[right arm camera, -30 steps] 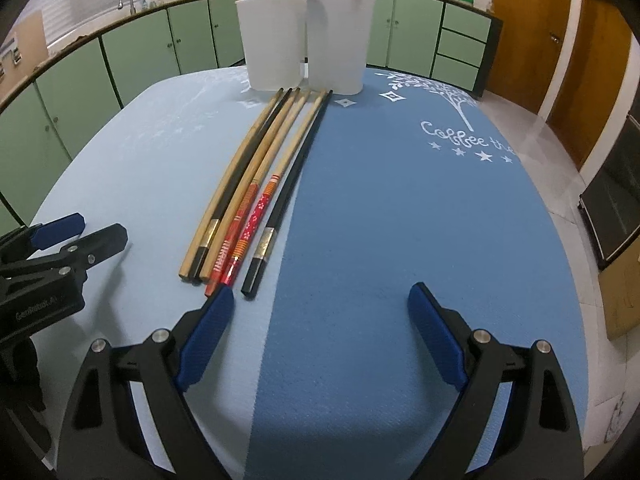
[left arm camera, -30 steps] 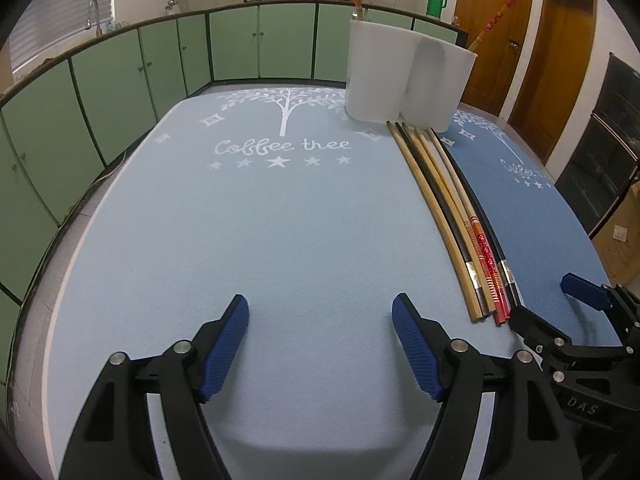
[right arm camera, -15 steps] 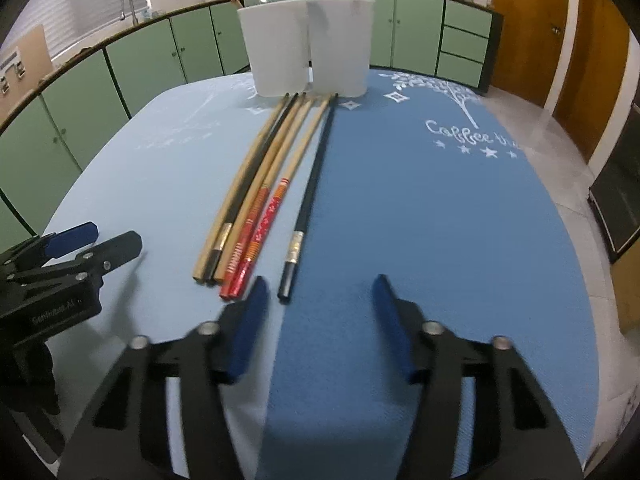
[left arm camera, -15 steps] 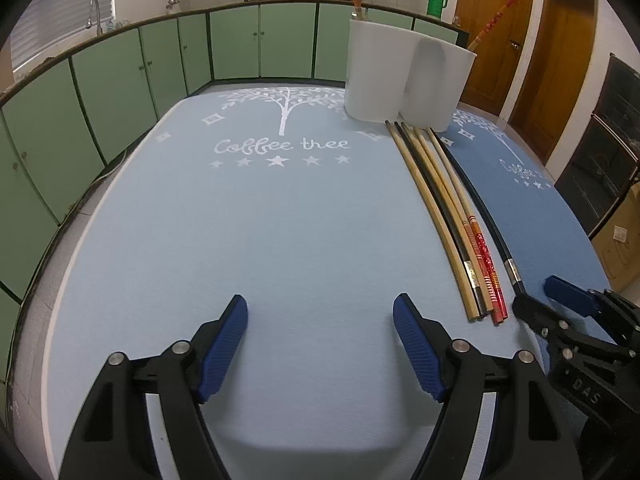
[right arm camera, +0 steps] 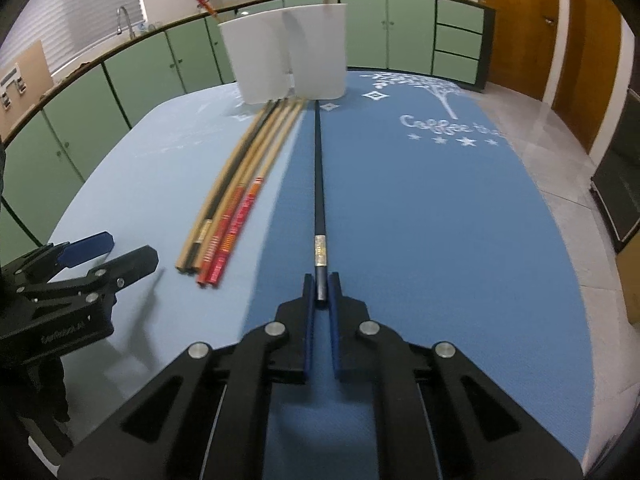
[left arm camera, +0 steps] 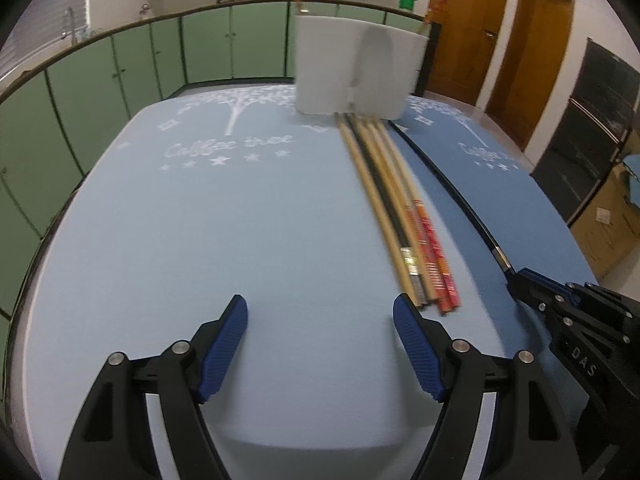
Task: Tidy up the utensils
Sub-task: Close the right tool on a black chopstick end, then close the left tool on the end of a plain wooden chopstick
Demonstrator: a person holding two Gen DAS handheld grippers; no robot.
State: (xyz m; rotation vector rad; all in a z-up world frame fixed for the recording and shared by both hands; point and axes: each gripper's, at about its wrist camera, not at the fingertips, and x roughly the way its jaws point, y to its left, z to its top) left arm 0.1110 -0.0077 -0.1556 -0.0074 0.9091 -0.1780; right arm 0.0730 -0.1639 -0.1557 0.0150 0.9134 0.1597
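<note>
My right gripper (right arm camera: 321, 285) is shut on the near end of a black chopstick (right arm camera: 319, 184) that lies along the seam of the two mats. The same black chopstick (left arm camera: 452, 192) shows at the right of the left wrist view, with the right gripper (left arm camera: 520, 280) clamped on its end. Several wooden and red-patterned chopsticks (right arm camera: 236, 200) lie side by side to its left, and this bundle of chopsticks (left arm camera: 400, 216) sits just ahead of my left gripper's right finger. My left gripper (left arm camera: 320, 320) hovers open over the light blue mat, holding nothing.
Two white holders (right arm camera: 286, 56) stand at the far end of the chopsticks, each with a red chopstick inside; the holders (left arm camera: 356, 70) appear in both views. A light blue mat (left arm camera: 200, 220) and a dark blue mat (right arm camera: 440, 220) cover the table. Green cabinets ring the room.
My right gripper has closed from wide open onto the black chopstick's near end, and that chopstick now lies apart from the bundle. My left gripper has shifted toward the bundle.
</note>
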